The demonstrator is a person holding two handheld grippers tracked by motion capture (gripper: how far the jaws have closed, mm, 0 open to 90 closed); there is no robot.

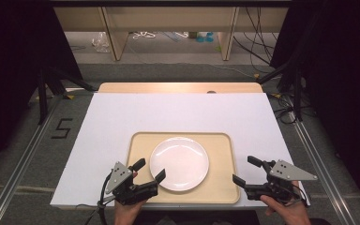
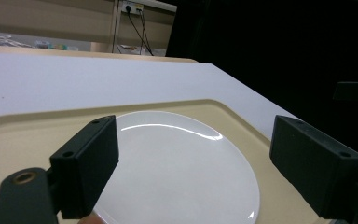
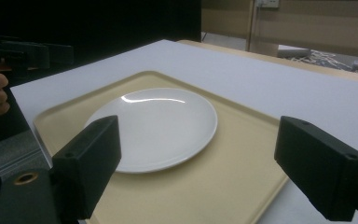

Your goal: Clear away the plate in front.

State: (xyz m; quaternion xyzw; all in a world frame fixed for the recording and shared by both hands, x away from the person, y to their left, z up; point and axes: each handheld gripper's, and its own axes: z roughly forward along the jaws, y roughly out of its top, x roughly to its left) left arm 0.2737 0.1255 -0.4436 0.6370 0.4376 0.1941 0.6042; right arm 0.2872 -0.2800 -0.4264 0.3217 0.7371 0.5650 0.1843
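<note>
Overhead, floor mark "5" (image 1: 62, 128) visible; left claw (image 2: 193, 163) straddles plate (image 2: 177, 163).

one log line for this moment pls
left hand-held gripper: open, at plate edge | right hand-held gripper: open, beside tray | plate: empty, on tray

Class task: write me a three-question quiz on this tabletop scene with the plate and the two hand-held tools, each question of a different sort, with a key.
1. True or false: the white plate lies on the beige tray.
2. Which tool is nearer the plate? A) left tool B) right tool C) both touch it
3. Fill in: both tools have their jaws ____.

Key:
1. True; the plate sits near the tray's middle.
2. A; the left tool hangs over the plate's near-left rim, while the right tool is at the tray's right edge, apart from the plate.
3. Open; each holds nothing.
</note>
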